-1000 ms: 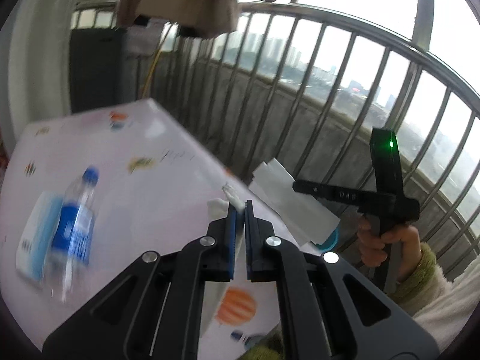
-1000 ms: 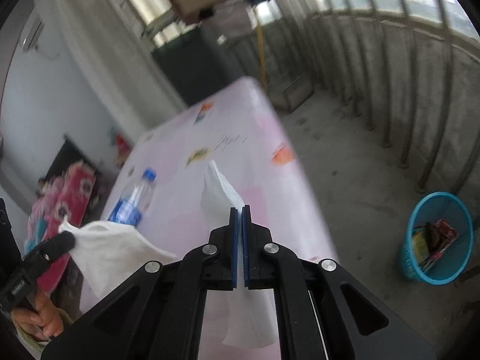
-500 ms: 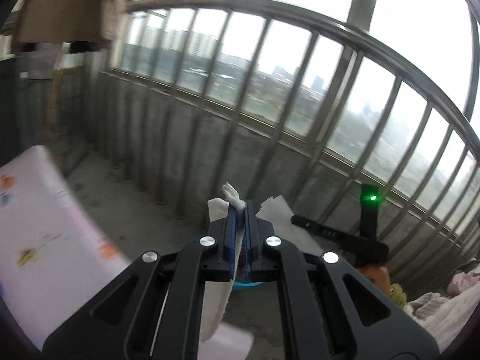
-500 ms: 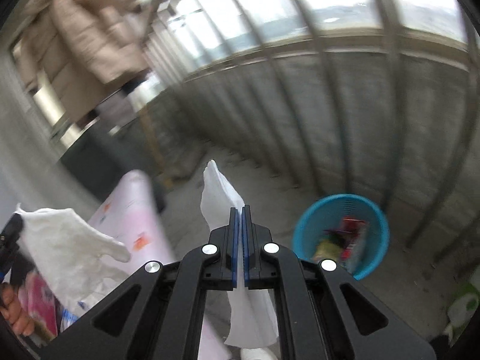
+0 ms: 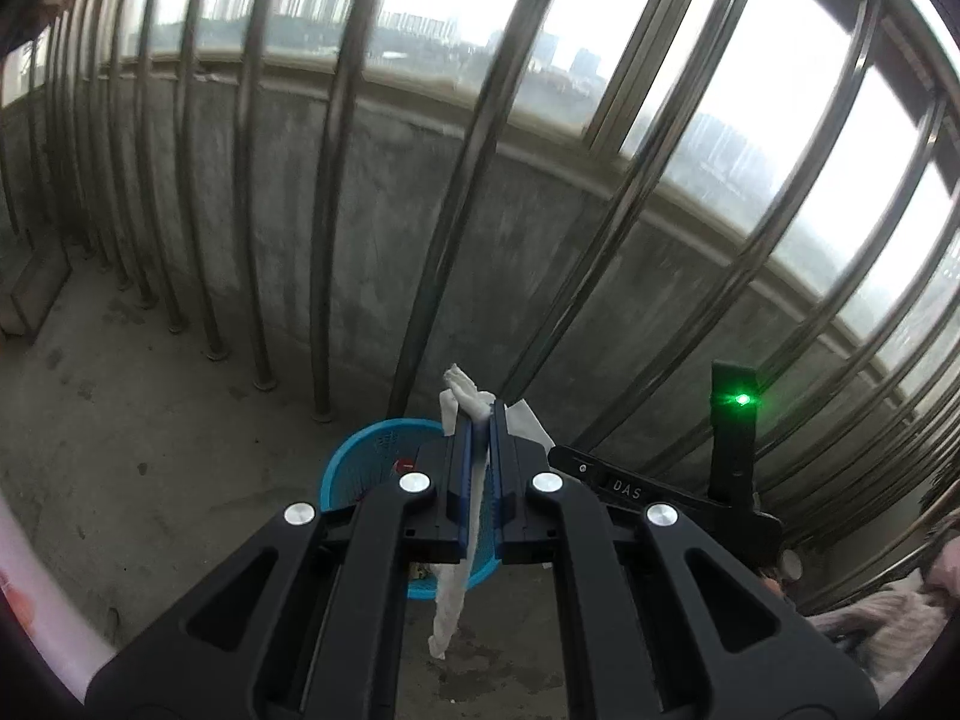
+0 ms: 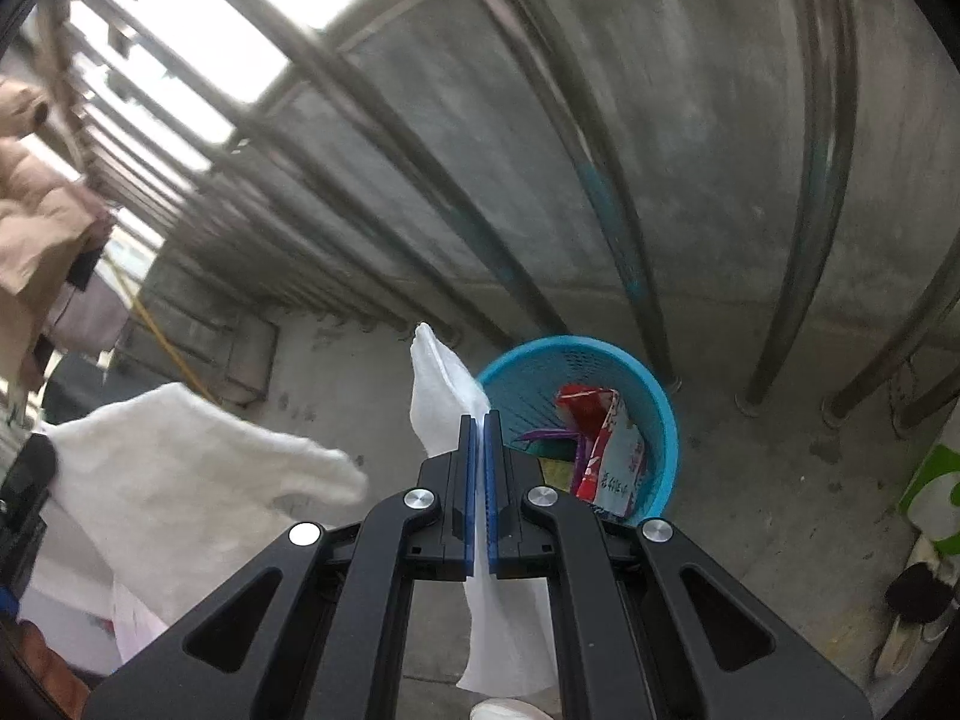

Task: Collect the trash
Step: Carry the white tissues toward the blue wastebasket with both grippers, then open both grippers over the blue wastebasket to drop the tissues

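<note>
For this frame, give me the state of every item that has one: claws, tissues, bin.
Left claw: shut on a crumpled tissue.
Right claw: shut on a flat tissue.
Blue basket: upright on the floor, wrappers already inside, not full.

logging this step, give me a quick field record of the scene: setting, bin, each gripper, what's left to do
setting: balcony, concrete floor, metal railing bars
bin: blue basket on the floor by the railing, wrappers inside
left gripper: shut on a white tissue
right gripper: shut on a white tissue
left to do: neither tissue is in the basket yet
</note>
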Demonstrator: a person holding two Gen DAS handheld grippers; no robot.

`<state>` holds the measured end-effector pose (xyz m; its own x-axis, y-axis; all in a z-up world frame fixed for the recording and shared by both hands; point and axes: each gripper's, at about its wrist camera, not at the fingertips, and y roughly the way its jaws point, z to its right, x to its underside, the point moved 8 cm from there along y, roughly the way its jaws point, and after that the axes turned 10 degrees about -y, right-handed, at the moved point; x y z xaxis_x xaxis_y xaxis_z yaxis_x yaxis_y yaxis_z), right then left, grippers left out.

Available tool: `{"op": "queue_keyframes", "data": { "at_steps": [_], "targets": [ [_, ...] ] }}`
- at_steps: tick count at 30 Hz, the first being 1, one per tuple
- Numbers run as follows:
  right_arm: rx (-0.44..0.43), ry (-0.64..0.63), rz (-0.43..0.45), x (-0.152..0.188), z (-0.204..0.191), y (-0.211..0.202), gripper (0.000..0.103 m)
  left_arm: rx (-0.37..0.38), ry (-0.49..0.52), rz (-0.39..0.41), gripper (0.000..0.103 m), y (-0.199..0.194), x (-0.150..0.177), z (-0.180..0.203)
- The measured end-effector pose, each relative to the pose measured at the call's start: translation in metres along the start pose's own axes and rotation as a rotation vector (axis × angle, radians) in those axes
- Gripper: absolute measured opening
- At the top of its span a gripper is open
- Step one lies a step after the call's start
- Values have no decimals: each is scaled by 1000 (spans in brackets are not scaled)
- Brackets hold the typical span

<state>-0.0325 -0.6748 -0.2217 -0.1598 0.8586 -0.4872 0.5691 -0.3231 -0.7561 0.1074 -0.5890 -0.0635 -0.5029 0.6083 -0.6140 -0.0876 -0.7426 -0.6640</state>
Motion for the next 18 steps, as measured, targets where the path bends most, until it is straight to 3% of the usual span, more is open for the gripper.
{"op": "queue_keyframes", "data": {
  "at_steps": [2,4,5,6,8,14,18],
  "targets": [
    [5,24,-9,-2,12,13,3,-21,3,-34,6,35,-1,-6],
    [5,46,-43,-3,20,39,5,-34,-8,-74,21,60,3,-13],
    [7,56,-64,-1,24,50,9,-47,-10,-81,31,68,3,-17],
    [27,70,-101,3,32,66,25,-66,-17,-80,31,77,6,-24],
    [56,87,-128,11,38,75,34,-74,-44,-91,31,81,8,-30],
    [63,111,-101,26,43,65,38,-71,-35,-37,43,46,6,-32],
    [66,78,-68,24,25,49,43,-74,-5,51,60,-6,-2,-28]
  ]
}}
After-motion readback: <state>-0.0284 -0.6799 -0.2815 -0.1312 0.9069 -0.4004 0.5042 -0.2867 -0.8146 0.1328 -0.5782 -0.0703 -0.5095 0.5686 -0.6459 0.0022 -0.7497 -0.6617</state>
